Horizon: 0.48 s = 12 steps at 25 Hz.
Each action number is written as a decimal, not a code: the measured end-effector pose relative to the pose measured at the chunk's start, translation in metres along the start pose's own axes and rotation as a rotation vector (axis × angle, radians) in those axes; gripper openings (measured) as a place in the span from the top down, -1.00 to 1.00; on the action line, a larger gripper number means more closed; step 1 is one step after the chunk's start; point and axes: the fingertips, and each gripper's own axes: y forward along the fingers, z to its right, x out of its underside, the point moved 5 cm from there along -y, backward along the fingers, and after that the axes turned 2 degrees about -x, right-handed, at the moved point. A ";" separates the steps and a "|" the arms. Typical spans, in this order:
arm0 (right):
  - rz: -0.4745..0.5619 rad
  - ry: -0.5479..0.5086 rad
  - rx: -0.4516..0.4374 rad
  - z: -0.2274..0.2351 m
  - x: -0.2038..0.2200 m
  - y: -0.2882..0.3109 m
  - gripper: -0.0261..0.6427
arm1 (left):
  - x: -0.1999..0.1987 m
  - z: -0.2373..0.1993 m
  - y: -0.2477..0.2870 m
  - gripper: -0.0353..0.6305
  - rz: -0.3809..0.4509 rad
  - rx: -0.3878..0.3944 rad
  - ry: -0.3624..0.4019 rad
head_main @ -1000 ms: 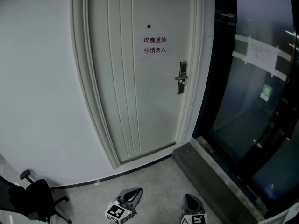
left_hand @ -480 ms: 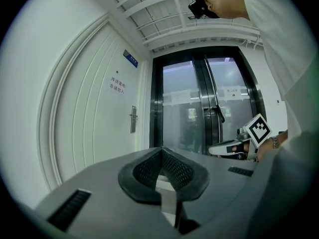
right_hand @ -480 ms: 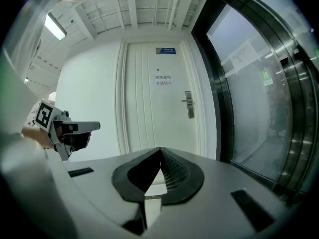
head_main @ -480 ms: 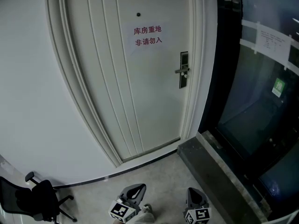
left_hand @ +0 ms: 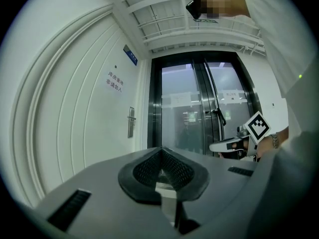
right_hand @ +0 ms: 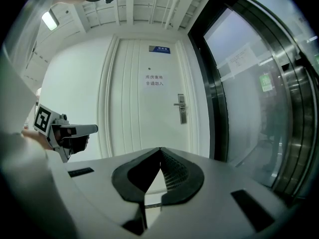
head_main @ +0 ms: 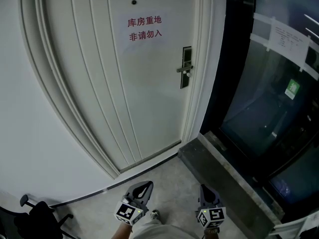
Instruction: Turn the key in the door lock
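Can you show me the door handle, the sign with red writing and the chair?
door handle (head_main: 182, 69): head view, on the lever.
sign (head_main: 145, 28): head view, middle of the paper.
chair (head_main: 35, 223): head view, its dark middle.

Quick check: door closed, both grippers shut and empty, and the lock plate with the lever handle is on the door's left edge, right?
Not quite. The lock plate with its lever handle is on the right edge of the door, as the head view shows. The rest holds: the door is closed, and the left gripper and right gripper are both shut and empty.
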 end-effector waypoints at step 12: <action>-0.013 0.008 0.080 -0.026 -0.021 0.082 0.91 | 0.007 -0.094 0.047 0.88 0.015 0.099 -0.032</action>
